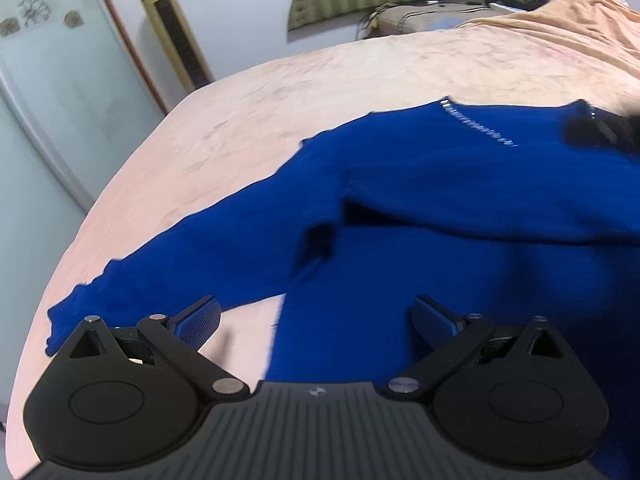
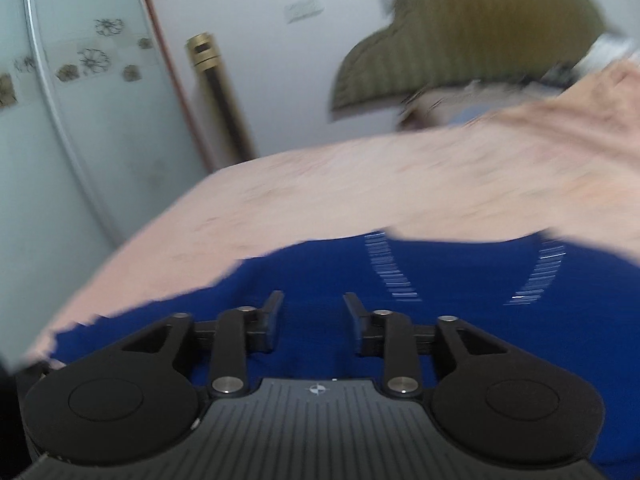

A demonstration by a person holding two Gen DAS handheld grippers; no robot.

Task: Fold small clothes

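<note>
A bed with a peach cover point(image 1: 360, 80) is filling the room, a gold tower fan point(image 1: 172, 24) standing toward 11 o'clock. A deep-blue knit sweater point(image 1: 440, 200) is lying spread across the bed, one sleeve point(image 1: 160, 272) stretching toward 8 o'clock and white stitching point(image 2: 388, 268) edging its neckline. The left claw point(image 1: 318, 316) is hovering wide open, holding nothing. The right claw point(image 2: 314, 316) is standing partly open over the sweater, gripping nothing.
</note>
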